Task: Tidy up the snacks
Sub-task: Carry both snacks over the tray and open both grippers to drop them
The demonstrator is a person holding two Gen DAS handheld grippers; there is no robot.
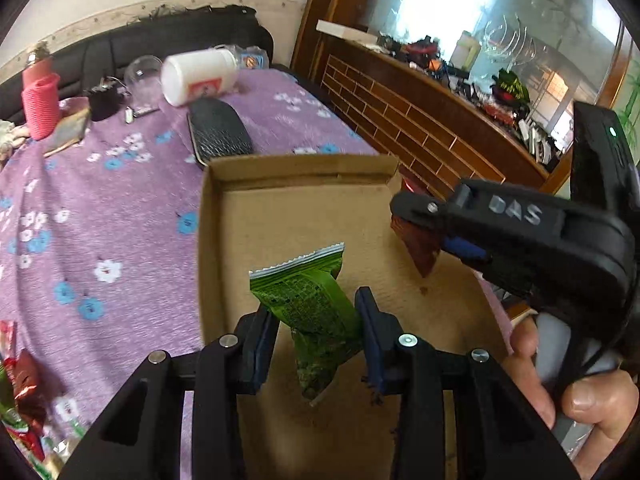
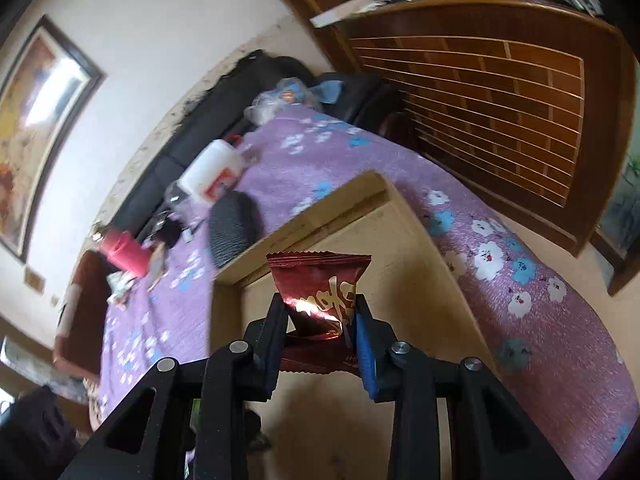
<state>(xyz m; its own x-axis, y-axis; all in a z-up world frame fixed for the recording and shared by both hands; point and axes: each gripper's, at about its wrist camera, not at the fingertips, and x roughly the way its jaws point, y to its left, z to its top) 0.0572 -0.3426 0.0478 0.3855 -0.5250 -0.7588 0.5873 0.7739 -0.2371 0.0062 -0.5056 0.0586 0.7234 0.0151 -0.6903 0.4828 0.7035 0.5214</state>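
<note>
My left gripper [image 1: 316,316] is shut on a green snack packet [image 1: 308,300], held above the floor of a shallow cardboard box [image 1: 304,168]. In the same view my right gripper [image 1: 416,228] comes in from the right over the box, shut on a dark red snack packet [image 1: 420,252], with a hand [image 1: 576,404] on its handle. The right wrist view shows that gripper [image 2: 320,316] pinching the red foil packet [image 2: 320,296] above the box [image 2: 224,280]. More snack packets [image 1: 20,384] lie at the lower left on the cloth.
The box rests on a purple flowered cloth [image 1: 120,216]. Behind it lie a black case [image 1: 218,130], a white jar on its side [image 1: 200,74], a glass [image 1: 142,78] and a red cup [image 1: 40,104]. A wooden cabinet [image 1: 420,120] stands to the right.
</note>
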